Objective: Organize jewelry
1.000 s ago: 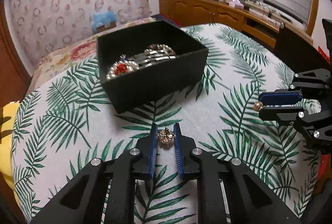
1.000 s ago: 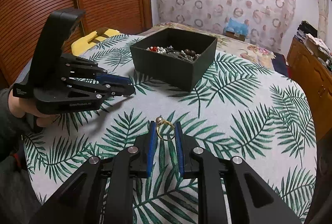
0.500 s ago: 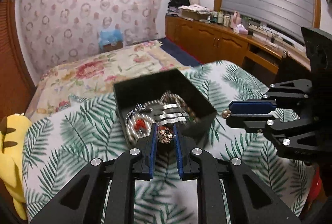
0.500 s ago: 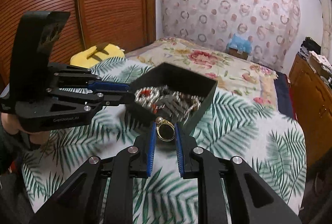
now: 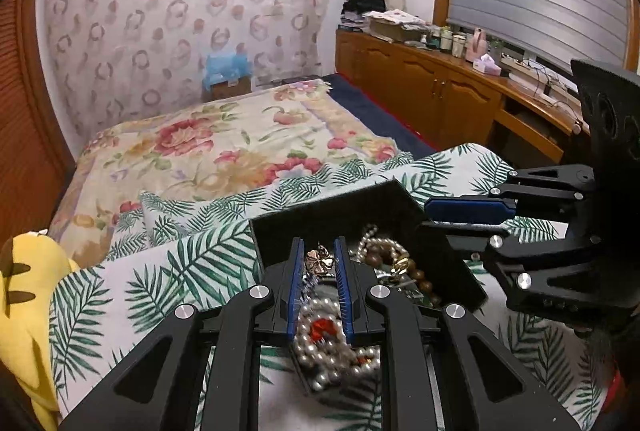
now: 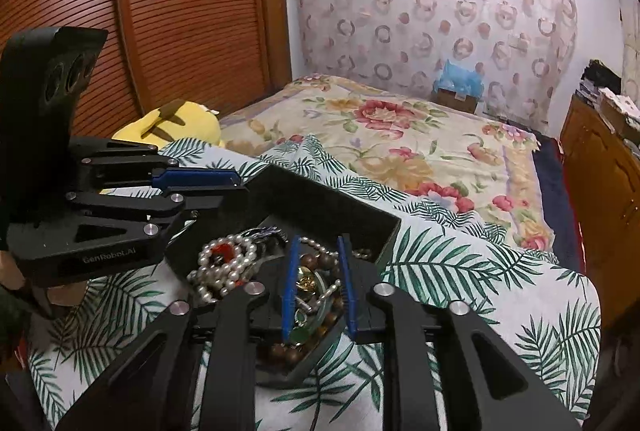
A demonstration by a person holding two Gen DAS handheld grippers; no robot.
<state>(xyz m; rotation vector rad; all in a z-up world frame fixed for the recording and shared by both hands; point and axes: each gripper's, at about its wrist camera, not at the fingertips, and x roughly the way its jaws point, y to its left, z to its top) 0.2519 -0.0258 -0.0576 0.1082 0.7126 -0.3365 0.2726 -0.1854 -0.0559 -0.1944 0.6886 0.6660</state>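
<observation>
A black open box [image 5: 328,219] [image 6: 332,199] stands on the leaf-print cloth, filled with pearl strands [image 5: 324,347] [image 6: 224,263], brown beads and other jewelry. My left gripper [image 5: 318,243] hangs over the box, shut on a small gold flower ornament [image 5: 320,262]. It shows at the left of the right wrist view, the left gripper [image 6: 236,191] reaching over the box's near corner. My right gripper [image 6: 319,239] [image 5: 428,219] is also above the box, its jaws opening. A gold ring [image 6: 306,278] [image 5: 400,265] lies loose on the beads below, and no pad touches it.
The leaf-print cloth [image 6: 460,271] covers the surface around the box. Beyond it spreads a floral bedspread [image 5: 224,151]. A yellow plush toy [image 5: 24,291] [image 6: 176,123] lies at the left edge. A wooden cabinet [image 5: 440,91] with clutter runs along the right wall.
Both grippers moved forward from the cloth to above the box. The right jaws have widened and the gold ring has dropped from them into the box. The left grip is unchanged.
</observation>
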